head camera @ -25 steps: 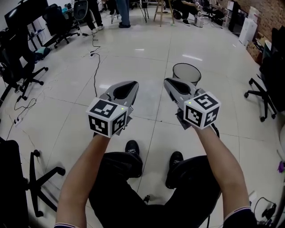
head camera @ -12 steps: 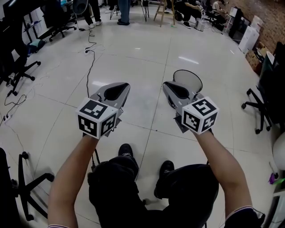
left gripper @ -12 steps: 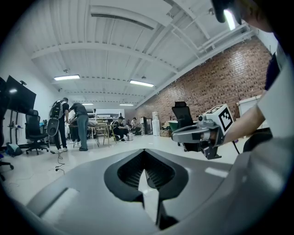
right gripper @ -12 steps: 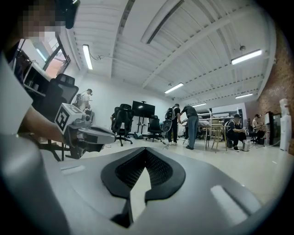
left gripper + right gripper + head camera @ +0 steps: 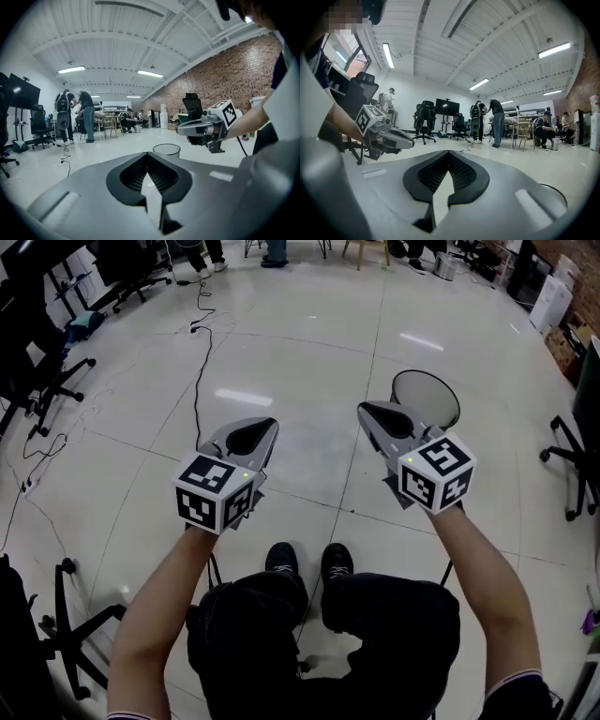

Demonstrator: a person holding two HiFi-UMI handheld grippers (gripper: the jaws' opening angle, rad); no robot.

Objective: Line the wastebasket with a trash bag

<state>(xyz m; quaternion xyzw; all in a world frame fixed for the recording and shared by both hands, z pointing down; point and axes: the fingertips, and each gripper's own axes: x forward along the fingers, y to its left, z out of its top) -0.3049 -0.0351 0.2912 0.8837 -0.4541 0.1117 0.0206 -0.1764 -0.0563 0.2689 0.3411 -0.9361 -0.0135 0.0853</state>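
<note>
A thin black cable (image 5: 198, 371) is trailing over the glossy pale tiled floor (image 5: 309, 343) well left of the round dark mesh wastebasket (image 5: 427, 397), and black wheeled office chairs (image 5: 49, 381) are standing farther left of it. Only bare tile is showing between the basket and the claws. The wastebasket is standing upright, its mouth open, just beyond the grey plastic right gripper (image 5: 364, 409) and slightly to its right. The matching left gripper (image 5: 266, 424) is hovering well left of the basket. Both claws are clenched shut and gripping nothing, their ribbed black pads meeting.
</note>
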